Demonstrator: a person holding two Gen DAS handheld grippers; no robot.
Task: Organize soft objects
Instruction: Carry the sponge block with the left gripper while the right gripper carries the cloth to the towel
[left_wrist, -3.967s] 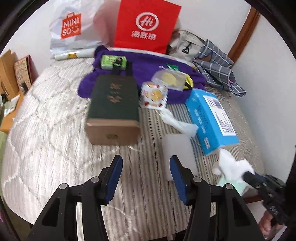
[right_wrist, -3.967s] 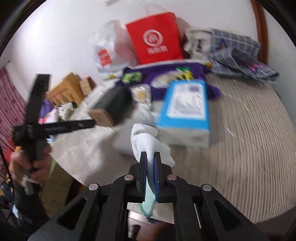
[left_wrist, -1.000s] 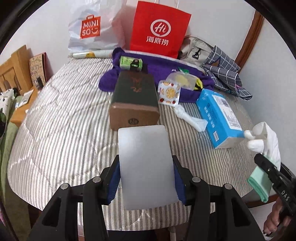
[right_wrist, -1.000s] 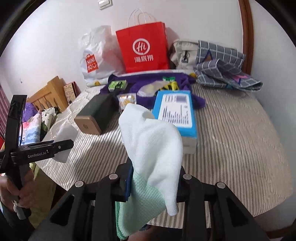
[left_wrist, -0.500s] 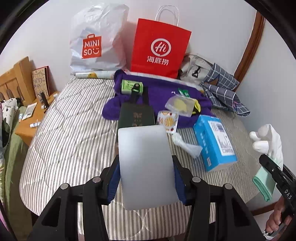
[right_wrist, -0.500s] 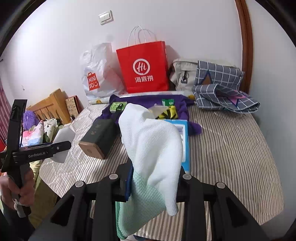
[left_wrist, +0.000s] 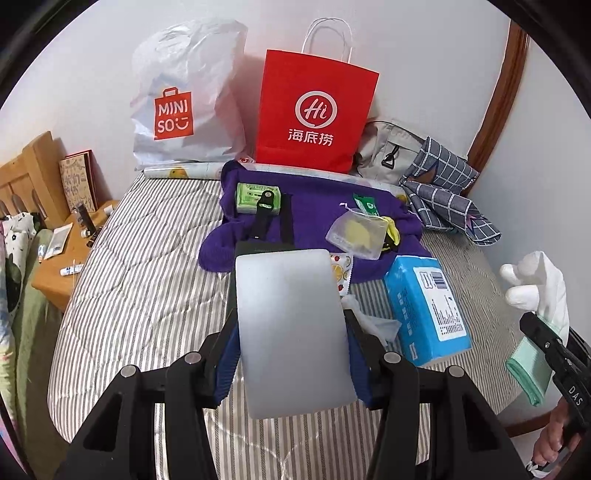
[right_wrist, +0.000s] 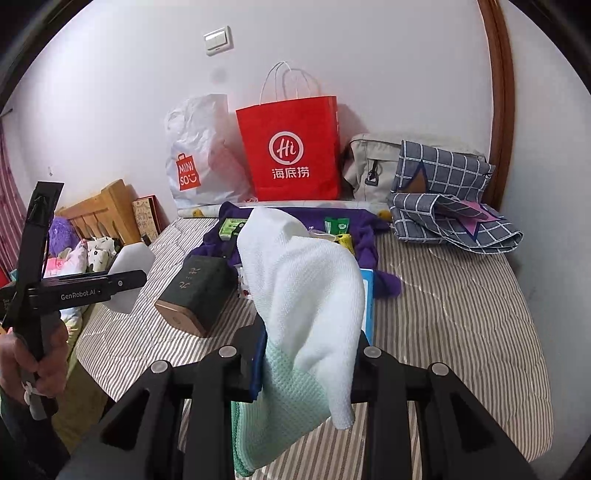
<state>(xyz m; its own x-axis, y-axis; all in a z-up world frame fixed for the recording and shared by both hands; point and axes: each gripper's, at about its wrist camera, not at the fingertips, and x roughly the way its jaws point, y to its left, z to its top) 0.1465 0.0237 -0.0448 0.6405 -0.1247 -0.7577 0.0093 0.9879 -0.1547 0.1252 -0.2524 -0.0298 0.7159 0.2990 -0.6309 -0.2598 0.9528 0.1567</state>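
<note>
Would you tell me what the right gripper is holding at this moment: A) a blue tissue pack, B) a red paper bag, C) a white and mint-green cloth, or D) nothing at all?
C: the right gripper is closed on a white and mint-green cloth that drapes over its fingers, above the striped bed.

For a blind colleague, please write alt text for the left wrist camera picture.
The left gripper clamps a pale grey block above a striped bed. Behind it lie a purple cloth, a blue tissue pack and a red paper bag. At the right edge, the right gripper holds a white-and-green cloth.
</note>
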